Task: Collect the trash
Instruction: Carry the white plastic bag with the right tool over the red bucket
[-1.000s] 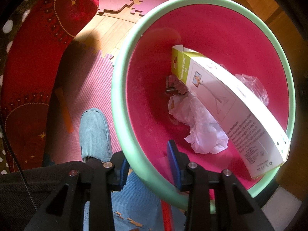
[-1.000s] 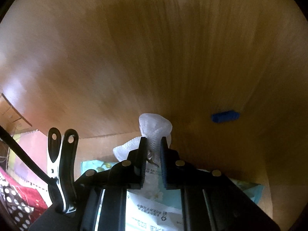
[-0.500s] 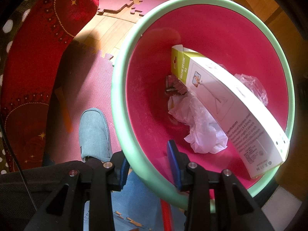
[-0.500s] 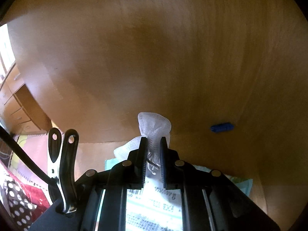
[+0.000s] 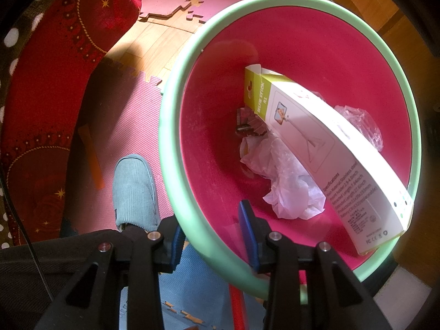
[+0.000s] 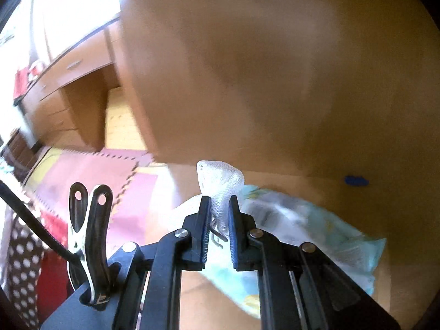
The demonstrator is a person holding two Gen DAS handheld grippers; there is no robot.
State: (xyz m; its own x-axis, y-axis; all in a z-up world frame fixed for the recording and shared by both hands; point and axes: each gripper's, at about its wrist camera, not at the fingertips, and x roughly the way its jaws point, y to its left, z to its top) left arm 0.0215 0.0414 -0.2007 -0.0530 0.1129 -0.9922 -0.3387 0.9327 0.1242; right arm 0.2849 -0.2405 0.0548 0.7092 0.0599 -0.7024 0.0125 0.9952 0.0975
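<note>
A pink bucket with a pale green rim (image 5: 170, 148) fills the left wrist view. My left gripper (image 5: 211, 242) is shut on its near rim, one pad outside and one inside. In the bucket lie a long white and yellow-green box (image 5: 316, 143), crumpled white plastic (image 5: 286, 184) and a clear wrapper (image 5: 360, 123). In the right wrist view my right gripper (image 6: 220, 214) is shut on a white foam net (image 6: 220, 178), which sticks up between the pads. It hangs over a wooden tabletop (image 6: 275, 68).
A light blue soft pack (image 6: 316, 233) and a small blue object (image 6: 356, 180) lie on the tabletop. To the left are a wooden desk with drawers (image 6: 60, 96) and foam floor mats (image 6: 90, 176). A person's slippered foot (image 5: 134, 189) and a red cushion (image 5: 41, 82) are beside the bucket.
My right gripper has swung away with the net, so the table edge, floor mats and desk have come into view on the left. The left gripper and bucket have not moved.
</note>
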